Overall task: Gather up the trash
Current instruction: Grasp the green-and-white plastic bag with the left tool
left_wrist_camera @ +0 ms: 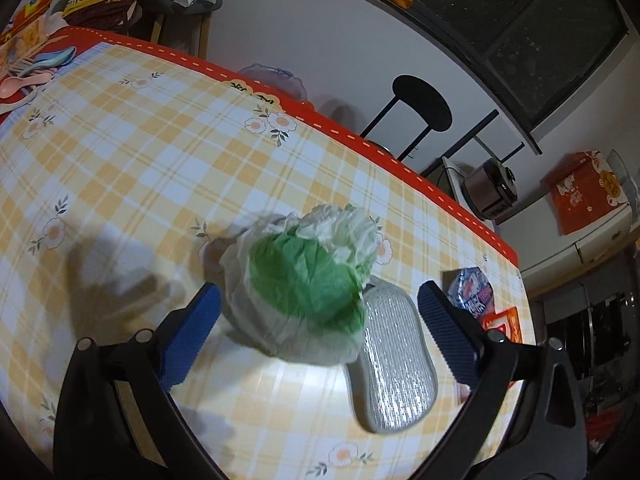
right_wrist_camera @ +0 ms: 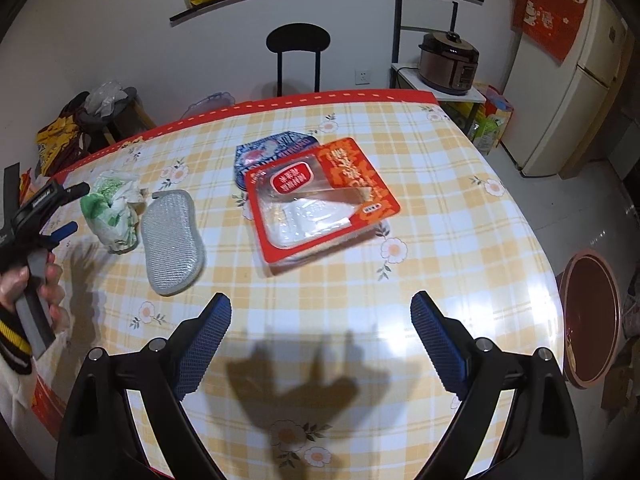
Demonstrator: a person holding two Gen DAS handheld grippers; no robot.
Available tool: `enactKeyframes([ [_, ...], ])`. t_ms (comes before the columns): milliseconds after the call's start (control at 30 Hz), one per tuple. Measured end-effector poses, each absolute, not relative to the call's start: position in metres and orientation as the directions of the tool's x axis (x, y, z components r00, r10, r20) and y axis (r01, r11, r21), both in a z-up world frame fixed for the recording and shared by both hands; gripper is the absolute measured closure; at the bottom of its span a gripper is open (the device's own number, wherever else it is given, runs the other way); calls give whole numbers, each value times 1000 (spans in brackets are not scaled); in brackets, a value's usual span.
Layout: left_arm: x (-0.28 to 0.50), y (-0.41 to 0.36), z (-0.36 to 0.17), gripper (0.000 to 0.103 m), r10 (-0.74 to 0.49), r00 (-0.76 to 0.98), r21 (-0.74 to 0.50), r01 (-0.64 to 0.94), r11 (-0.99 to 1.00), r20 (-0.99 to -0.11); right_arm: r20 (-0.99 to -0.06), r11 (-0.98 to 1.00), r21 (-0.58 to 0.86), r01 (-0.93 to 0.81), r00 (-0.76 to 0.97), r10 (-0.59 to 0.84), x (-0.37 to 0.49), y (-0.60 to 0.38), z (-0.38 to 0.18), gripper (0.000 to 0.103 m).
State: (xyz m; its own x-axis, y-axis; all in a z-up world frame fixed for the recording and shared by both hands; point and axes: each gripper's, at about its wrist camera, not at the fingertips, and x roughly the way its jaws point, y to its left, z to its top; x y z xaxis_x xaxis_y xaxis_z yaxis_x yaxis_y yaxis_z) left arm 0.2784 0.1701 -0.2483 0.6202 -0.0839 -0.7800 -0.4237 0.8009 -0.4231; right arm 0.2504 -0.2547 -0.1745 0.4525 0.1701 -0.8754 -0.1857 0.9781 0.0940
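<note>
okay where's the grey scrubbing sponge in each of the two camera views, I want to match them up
Left wrist view: the grey scrubbing sponge lies low and right of centre, between the open fingers of the left tool, partly under the crumpled green and white wrapper.
Right wrist view: the sponge lies left of centre on the table, just right of the wrapper.
Shared landmark: the black round-backed chair beyond the table's far edge.

I see bright overhead light glaring off the tablecloth [right_wrist_camera: 520,300] at right; gripper shadows fall sharply at lower centre. Fisheye bending darkens every corner, and the crumpled wrapper [left_wrist_camera: 304,284] looks motion-blurred.
</note>
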Motion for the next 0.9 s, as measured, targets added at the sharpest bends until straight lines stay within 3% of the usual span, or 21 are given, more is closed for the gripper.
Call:
enactKeyframes([
  [300,297,173,-276,9,-64,581,-398,-468,789,-811,-884,981,99,-169,438,165,256,-270,-186,13],
  [467,286,175,-281,41,-89,582,-417,-458,785,-808,-884,975,97,-198,433,176,260,-263,-189,13],
  [567,273,177,-274,50,-68,589,-391,-441,808,-805,-883,969,95,-227,431,188,261,-253,-189,13],
  [900,204,192,-253,55,-47,612,-361,-400,842,-789,-877,909,70,-410,409,252,264,-182,-189,11],
])
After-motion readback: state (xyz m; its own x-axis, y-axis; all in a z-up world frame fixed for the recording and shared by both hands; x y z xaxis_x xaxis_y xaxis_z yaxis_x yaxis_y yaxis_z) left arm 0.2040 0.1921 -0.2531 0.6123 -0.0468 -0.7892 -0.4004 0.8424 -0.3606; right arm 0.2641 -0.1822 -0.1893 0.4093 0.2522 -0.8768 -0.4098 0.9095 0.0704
